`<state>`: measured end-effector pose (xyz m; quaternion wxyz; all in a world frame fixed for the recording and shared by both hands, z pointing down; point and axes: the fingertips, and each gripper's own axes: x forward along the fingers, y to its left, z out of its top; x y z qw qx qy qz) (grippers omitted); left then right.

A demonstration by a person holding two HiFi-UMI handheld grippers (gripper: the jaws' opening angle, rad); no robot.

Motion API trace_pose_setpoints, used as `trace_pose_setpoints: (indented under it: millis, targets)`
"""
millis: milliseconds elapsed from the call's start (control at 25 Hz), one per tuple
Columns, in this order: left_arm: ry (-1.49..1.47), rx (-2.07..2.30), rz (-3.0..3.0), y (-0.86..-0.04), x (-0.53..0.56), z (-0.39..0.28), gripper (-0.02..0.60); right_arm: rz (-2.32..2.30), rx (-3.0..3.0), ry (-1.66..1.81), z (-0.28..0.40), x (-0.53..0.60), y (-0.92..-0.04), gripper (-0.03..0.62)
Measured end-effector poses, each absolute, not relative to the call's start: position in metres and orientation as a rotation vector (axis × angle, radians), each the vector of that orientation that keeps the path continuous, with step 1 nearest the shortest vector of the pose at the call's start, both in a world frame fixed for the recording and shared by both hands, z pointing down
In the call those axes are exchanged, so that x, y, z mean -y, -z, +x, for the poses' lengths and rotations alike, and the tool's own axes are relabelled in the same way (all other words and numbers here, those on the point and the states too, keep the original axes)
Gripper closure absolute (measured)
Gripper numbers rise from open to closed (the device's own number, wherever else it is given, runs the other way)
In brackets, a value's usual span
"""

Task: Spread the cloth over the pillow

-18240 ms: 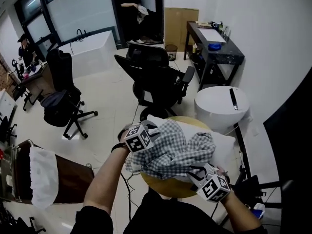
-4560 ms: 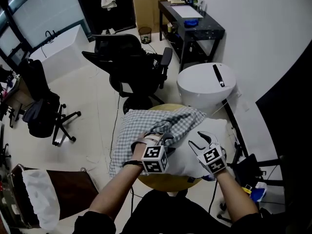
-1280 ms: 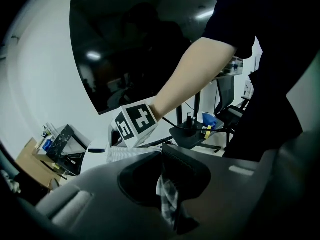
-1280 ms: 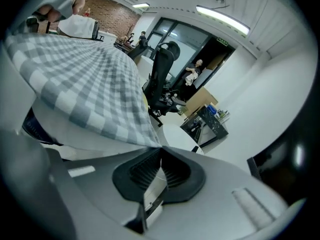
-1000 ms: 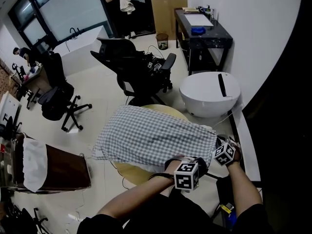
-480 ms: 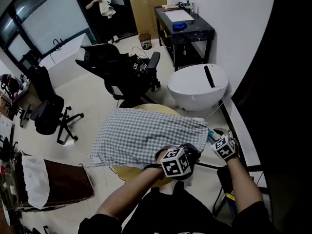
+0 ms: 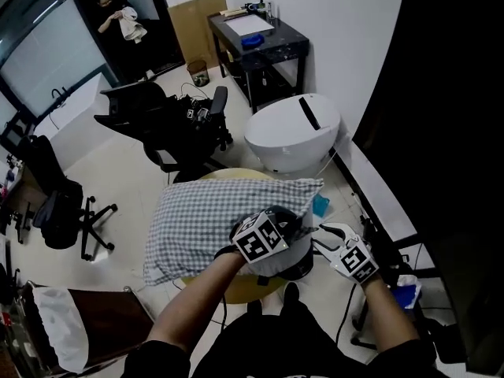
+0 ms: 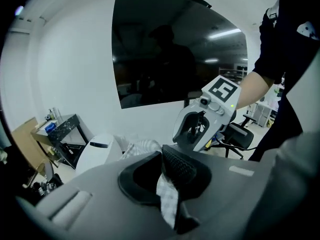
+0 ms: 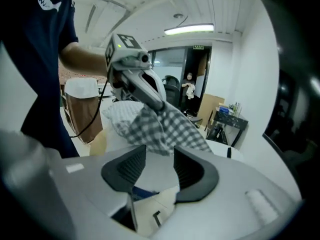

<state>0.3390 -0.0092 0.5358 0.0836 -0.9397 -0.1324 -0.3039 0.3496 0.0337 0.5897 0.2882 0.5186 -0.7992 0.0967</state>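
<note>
— What is the left gripper (image 8: 162, 176) doing?
— Its jaws are pinching a fold of the checked cloth (image 7: 206, 215) between them.
— And the right gripper (image 9: 159, 165)?
— Its jaws are opening, gripping nothing; the cloth is lying just beyond their tips.

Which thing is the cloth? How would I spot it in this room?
Find the round yellow table in front of the person, beside the big white pod. The cloth lies spread over its top, a corner pinched in the left tongs. Nothing else in view has its grey-and-white check.
</note>
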Motion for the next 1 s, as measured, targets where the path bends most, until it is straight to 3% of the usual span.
trace_pose_setpoints:
  millis: [120,320,360,440,480,680,1000]
  targets:
    - [0.888,0.453,-2.782,-0.535,0.003,0.332,0.581,1.400,2.111,-0.204,0.323,-0.028,-0.573,0.385]
    - [0.849,0.513,-2.757,-0.534,-0.004,0.332,0.581,1.410,1.958,-0.175,0.315,-0.016,-0.585,0.395]
    - [0.848,0.520,-2.758,-0.534,-0.005,0.331,0.581,1.420,1.937,-0.194,0.315,-0.018,-0.590,0.423]
    - [0.850,0.533,-2.762,-0.536,-0.006,0.330,0.581,1.458,1.899,-0.230,0.313,-0.023,-0.596,0.555]
    - [0.850,0.539,-2.759,-0.536,-0.006,0.329,0.581,1.479,1.884,-0.247,0.312,-0.026,-0.597,0.577]
    - [0.820,0.553,-2.710,-0.529,-0.001,0.303,0.497,1.533,1.792,-0.313,0.313,-0.047,-0.596,0.580]
    - [0.785,0.408,-2.627,-0.515,0.023,0.225,0.479,1.599,1.726,-0.378,0.319,-0.091,-0.587,0.582]
